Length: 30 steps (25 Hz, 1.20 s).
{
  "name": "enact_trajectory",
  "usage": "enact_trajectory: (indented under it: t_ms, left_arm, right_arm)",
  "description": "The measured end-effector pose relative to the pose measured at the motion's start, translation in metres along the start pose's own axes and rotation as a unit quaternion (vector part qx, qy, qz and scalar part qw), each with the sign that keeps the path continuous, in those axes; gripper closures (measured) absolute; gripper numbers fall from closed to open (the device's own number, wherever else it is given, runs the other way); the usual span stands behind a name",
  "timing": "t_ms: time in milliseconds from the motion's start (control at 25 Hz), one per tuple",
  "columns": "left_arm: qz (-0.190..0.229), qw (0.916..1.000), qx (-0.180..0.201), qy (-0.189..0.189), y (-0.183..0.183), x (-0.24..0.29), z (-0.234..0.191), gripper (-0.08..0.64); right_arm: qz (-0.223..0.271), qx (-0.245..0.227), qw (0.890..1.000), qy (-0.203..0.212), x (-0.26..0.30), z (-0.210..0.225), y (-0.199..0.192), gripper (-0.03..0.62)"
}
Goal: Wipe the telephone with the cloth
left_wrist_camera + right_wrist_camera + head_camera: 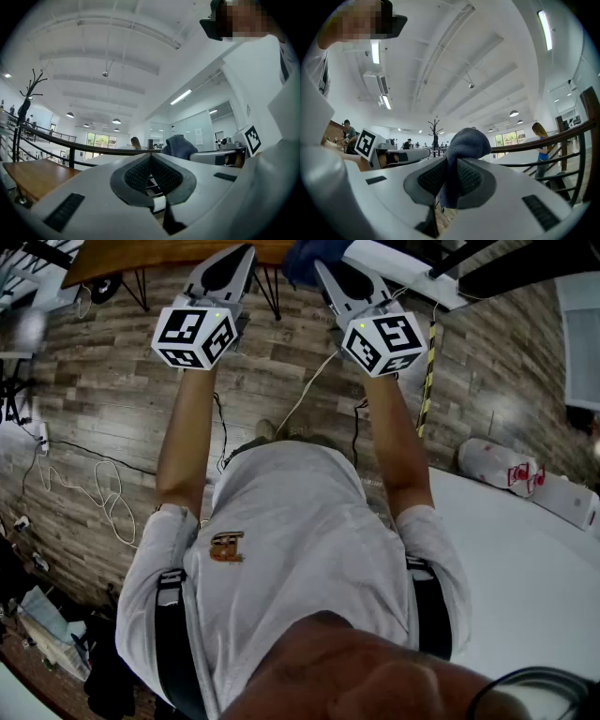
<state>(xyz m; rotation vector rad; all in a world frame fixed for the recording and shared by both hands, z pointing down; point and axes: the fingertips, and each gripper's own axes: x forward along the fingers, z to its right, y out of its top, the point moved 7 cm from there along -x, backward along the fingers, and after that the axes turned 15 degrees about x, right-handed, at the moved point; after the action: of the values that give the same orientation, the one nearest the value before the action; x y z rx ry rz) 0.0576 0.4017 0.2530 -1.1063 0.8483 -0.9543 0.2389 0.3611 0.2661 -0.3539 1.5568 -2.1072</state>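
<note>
Both grippers are held up, away from the body. My right gripper (452, 163) is shut on a blue cloth (464, 140), which bulges out above the jaws and hangs down between the pads. In the head view that cloth (302, 261) sits at the tip of the right gripper (323, 273). My left gripper (151, 158) is shut with its pads together and nothing between them; in the head view, the left gripper (242, 253) stands beside the right one. The cloth (180, 146) also shows in the left gripper view. No telephone is in view.
A white table (525, 559) lies to the right, with a white and red object (497, 465) on its far edge. A wooden tabletop (141, 254) on black legs is ahead. Cables (103, 493) trail over the wood-plank floor. A black railing (42, 136) runs behind.
</note>
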Motion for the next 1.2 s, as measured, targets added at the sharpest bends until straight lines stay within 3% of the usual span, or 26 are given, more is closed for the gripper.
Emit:
enact_trajectory:
  t_ms: [840, 1200]
  left_arm:
    - [-0.015, 0.9999, 0.001, 0.002, -0.003, 0.005, -0.003, 0.541]
    - [-0.026, 0.9995, 0.001, 0.016, -0.012, 0.036, 0.001, 0.541]
  right_arm:
    - [-0.005, 0.013, 1.000, 0.013, 0.004, 0.004, 0.000, 0.522]
    - [-0.015, 0.021, 0.999, 0.024, 0.008, 0.042, 0.003, 0.522]
